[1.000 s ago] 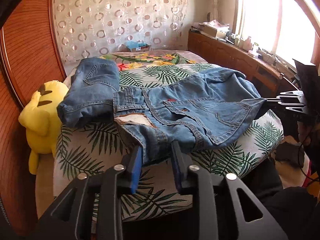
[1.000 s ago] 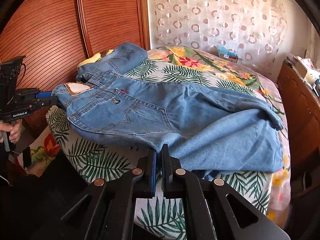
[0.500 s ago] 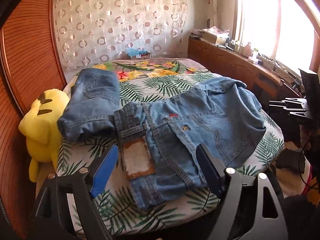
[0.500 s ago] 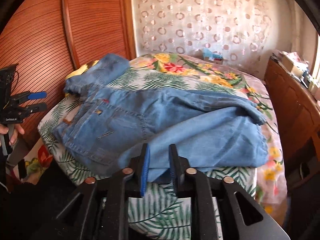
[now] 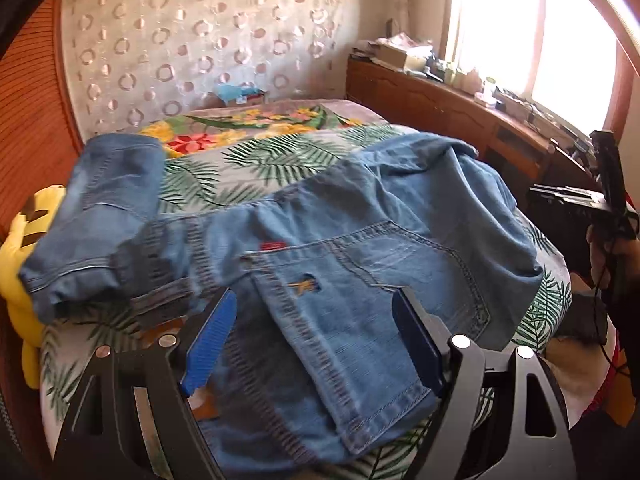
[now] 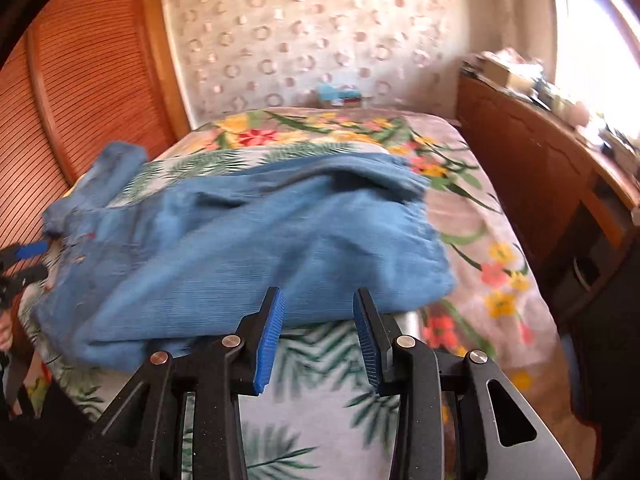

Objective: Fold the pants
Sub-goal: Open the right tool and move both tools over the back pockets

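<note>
The jeans [image 5: 360, 240] lie across the near end of the bed [image 5: 248, 168], waistband toward the wooden wardrobe side and legs doubled over toward the window side, so the person can work both ends at once from the foot of the bed. A second, already folded denim piece [image 5: 100, 208] sits just beyond the waistband, beside the yellow plush toy [image 5: 24, 240] (wedged between the bed and the wardrobe).

The left claw [image 5: 312, 340] stands wide open over the back pocket area; the denim lies between its blue pads, but they are not pressing on it. The right claw [image 6: 318, 336] hangs at the folded leg edge with its jaws opening, and only bedsheet shows in the gap, the cloth lying just past the tips. Both look released on purpose: my guess is that the pants have been laid down flat and the hands are letting go before taking a fresh hold for the next fold.

A second ago it was otherwise. The left claw was pinched on the waistband and the right one clamped on the fabric edge, with the jeans held stretched between them. Half a second ago the left had already sprung wide, while the right was only just parting. The jeans now sag and lie slack on the sheet, with both claws closer in over them.
</note>
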Motion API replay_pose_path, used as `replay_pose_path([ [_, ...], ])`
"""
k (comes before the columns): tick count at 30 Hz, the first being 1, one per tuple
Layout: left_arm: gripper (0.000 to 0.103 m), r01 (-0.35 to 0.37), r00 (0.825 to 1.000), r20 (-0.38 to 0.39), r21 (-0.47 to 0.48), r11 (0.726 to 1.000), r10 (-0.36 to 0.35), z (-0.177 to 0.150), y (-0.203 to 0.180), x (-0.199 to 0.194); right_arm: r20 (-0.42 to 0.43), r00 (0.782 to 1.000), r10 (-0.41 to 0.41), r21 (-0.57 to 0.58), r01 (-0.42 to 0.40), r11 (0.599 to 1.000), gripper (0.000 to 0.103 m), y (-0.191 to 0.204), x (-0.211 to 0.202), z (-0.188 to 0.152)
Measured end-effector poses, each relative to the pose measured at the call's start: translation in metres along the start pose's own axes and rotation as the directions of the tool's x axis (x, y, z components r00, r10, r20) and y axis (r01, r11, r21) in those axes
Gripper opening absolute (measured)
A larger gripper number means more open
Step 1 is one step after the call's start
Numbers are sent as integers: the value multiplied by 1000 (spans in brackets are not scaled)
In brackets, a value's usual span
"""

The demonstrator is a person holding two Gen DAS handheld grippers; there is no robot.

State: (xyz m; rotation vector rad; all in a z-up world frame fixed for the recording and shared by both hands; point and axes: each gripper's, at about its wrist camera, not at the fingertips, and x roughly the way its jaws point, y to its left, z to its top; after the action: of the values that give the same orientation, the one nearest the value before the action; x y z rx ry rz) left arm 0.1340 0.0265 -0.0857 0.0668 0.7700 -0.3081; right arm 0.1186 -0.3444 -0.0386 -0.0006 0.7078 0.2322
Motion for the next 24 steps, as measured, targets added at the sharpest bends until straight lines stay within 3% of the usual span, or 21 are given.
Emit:
replay_pose_path([
  [6, 81, 11, 1000, -25, 16, 1000, -10, -2, -12, 13, -22, 997, -80, 60, 81, 995, 37, -18, 26, 6],
  [11, 81, 6, 1000, -31, 19, 1000, -6, -3, -13, 17, -55, 993, -100, 112, 106, 988, 39, -25, 47, 16],
  [15, 81, 3, 999, -41, 17, 1000, -3, -4, -13, 21, -78, 992, -97, 138, 107, 985, 41, -31, 59, 21],
  [20, 81, 6, 999, -44, 17, 1000, -5, -6, -14, 22, -102, 992, -75, 179, 92, 979, 55, -45, 66, 28],
  [24, 81, 7, 999, -45, 17, 1000, -6, -6, -15, 22, -102, 994, -36, 235, 60, 970, 59, -58, 64, 30],
])
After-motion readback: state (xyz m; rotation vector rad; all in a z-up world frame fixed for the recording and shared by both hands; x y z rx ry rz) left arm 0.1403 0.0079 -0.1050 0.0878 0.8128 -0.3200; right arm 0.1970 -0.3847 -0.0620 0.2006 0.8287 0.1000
